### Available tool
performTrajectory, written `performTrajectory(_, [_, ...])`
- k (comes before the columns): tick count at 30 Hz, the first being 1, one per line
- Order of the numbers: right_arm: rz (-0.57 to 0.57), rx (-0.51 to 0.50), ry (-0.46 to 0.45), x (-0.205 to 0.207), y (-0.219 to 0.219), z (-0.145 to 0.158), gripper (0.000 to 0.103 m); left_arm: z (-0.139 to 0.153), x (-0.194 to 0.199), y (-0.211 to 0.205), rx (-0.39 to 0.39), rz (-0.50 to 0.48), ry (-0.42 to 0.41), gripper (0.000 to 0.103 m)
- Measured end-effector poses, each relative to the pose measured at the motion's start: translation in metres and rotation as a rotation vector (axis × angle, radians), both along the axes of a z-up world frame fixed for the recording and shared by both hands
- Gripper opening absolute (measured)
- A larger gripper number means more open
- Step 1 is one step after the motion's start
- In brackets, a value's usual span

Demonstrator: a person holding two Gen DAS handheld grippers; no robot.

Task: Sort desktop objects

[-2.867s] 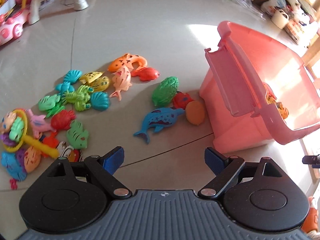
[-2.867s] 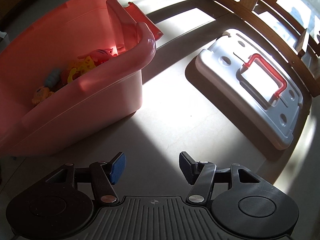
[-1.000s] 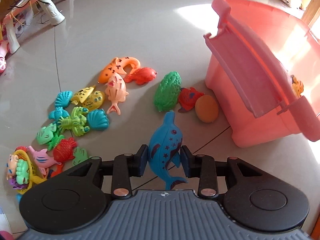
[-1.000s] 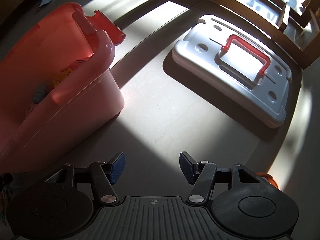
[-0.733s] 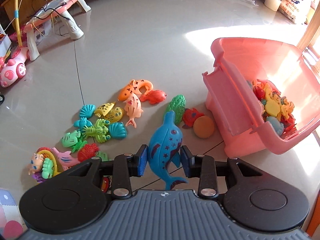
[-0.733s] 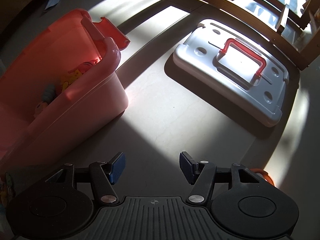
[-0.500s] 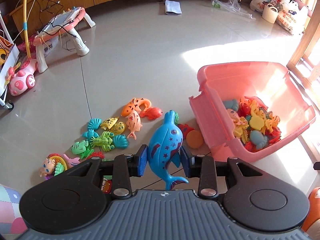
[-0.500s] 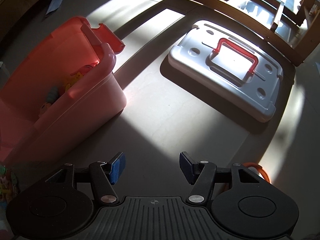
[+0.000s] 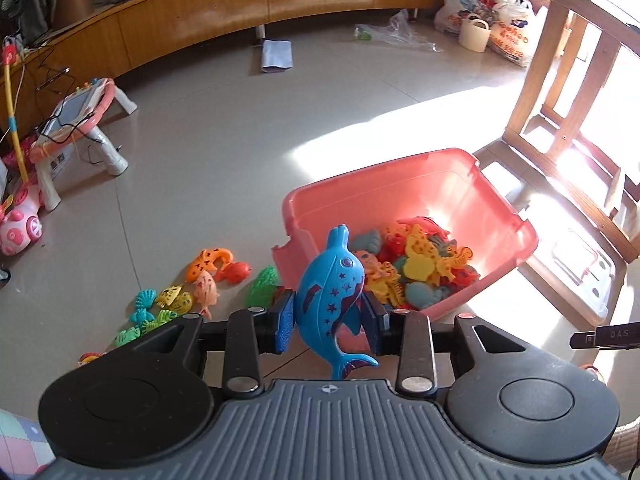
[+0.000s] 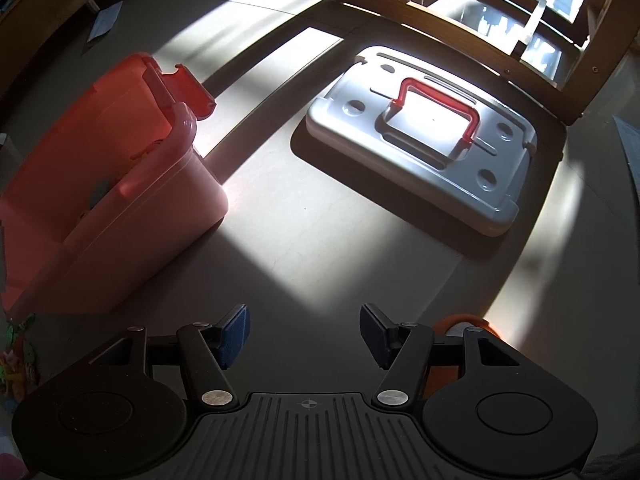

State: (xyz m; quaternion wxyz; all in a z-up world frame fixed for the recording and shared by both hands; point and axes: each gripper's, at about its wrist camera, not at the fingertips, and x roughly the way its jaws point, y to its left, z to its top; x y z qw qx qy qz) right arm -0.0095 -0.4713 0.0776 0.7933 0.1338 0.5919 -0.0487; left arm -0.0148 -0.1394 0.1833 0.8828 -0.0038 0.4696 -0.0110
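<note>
Blue dolphin toy [image 9: 331, 285], star-marked, clamped upright between the two blue pads of the left tool [image 9: 330, 316], snout up and tail down toward the tool body; held in the air, in front of the near rim of the pink bin [image 9: 404, 184]. Left to right in the left wrist view: pink ride-on toy [image 9: 18, 228] and small drawing table [image 9: 76, 114] at far left; loose plastic sea creatures [image 9: 188, 284] scattered on the tiled floor [image 9: 208, 152], among them an orange spotted fish [image 9: 209, 258], a red fish [image 9: 236, 271] and a green one [image 9: 262, 280] just beside the bin; bin open, lying on the floor, part filled with yellow, orange, red and blue toys [image 9: 420, 268]; wooden chair frame [image 9: 568, 92] at far right. Right wrist view, left to right: same pink bin [image 10: 120, 184] seen from its side; sunlit floor; grey lid [image 10: 420, 140] with red handle [image 10: 436, 110] lying flat, well apart from the bin. Right tool [image 10: 304, 334] empty, pads set wide apart above bare floor.
</note>
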Motion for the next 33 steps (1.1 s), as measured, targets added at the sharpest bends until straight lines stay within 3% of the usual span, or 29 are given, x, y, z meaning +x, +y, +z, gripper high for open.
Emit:
performTrajectory(9, [0.007,0.005,0.002,0.002,-0.001,-0.003,0.061,-0.016,0.024,-0.048,0.0,-0.084,0.023,0.036])
performTrajectory(18, [-0.026,0.004,0.035,0.014,-0.01,-0.026,0.061,-0.045,0.039,-0.052,-0.054,-0.114,0.059,0.036])
performTrajectory(23, [-0.047,0.015,0.065,0.016,-0.013,-0.046,0.063,-0.076,0.017,-0.06,-0.122,-0.127,0.131,0.043])
performTrajectory(24, [-0.055,0.015,0.073,0.016,-0.014,-0.049,0.063,-0.084,0.011,-0.067,-0.124,-0.138,0.149,0.048])
performTrajectory(25, [-0.065,0.015,0.081,0.016,-0.015,-0.052,0.063,-0.092,0.006,-0.075,-0.123,-0.15,0.167,0.057])
performTrajectory(33, [-0.074,0.014,0.088,0.016,-0.013,-0.056,0.064,-0.155,-0.025,-0.128,-0.068,-0.215,0.291,0.07])
